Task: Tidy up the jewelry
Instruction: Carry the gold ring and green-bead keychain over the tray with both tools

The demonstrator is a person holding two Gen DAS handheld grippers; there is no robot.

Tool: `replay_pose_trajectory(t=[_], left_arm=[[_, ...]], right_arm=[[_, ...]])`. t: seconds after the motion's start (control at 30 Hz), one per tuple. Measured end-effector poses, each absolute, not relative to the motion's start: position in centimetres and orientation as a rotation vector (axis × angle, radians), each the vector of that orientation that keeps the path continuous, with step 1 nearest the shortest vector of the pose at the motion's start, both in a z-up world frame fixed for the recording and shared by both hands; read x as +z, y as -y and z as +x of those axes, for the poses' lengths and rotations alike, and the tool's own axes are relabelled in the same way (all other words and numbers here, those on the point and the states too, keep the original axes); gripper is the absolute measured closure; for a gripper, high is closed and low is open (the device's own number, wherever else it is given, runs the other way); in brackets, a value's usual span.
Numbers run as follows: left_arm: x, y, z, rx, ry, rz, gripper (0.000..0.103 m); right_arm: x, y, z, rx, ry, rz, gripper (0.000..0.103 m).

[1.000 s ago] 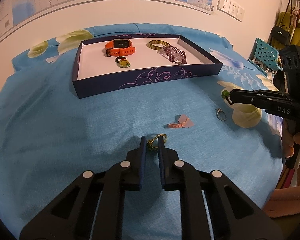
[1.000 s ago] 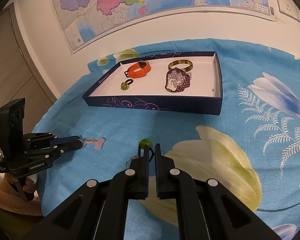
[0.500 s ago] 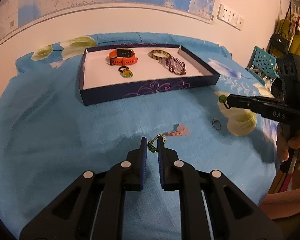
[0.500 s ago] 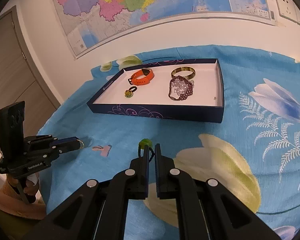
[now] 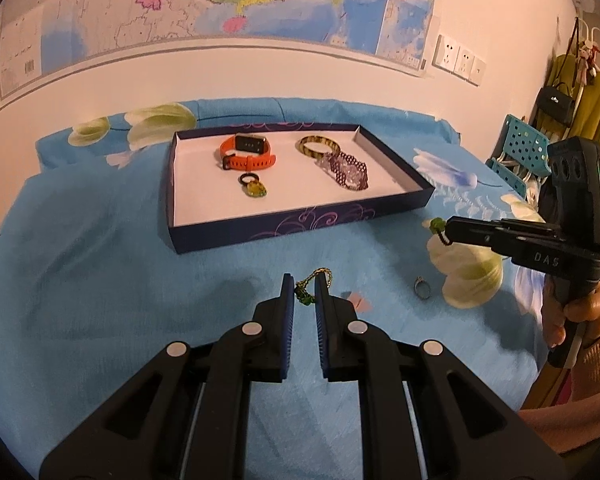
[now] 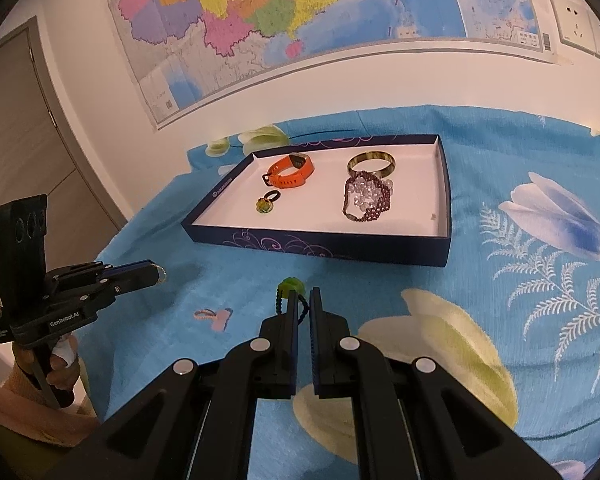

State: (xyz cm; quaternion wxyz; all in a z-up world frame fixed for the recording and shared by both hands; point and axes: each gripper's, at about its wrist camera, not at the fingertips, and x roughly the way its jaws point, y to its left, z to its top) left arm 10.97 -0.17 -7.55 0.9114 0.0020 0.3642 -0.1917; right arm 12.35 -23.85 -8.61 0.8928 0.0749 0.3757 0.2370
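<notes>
A: Where's the jewelry just now?

B: The gold chain with green beads is pinched between the jaws of the left gripper, clear of the blue floral cloth. A second ago it lay bunched on the cloth at the fingertips; since then it has come up with the gripper, and the pink clip now sits lower, close by the right finger.

A: And the other hand?

B: The right gripper has its jaws pressed on a black cord with a green bead, just as before, and has hardly shifted.

A: The tray?

B: The dark blue tray stands toward the far edge of the cloth, holding an orange watch, a green pendant ring, a gold bangle and a purple beaded bracelet.

A: Does either view show more?

B: The left wrist view shows a small ring on the cloth under the right gripper; the right wrist view does not. The right wrist view shows the left gripper from the side, only a loop of chain at its tip, and a door.
</notes>
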Motion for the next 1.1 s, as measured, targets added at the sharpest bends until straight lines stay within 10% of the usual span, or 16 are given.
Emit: replay_pose_trajectory(t=[1.1], left_arm=[[-5.3,0.7,13.2,-0.401,-0.678,0.011,0.092]], right_arm=[[-7.3,23.5,14.0,0.498,-0.740,0.154,0.099]])
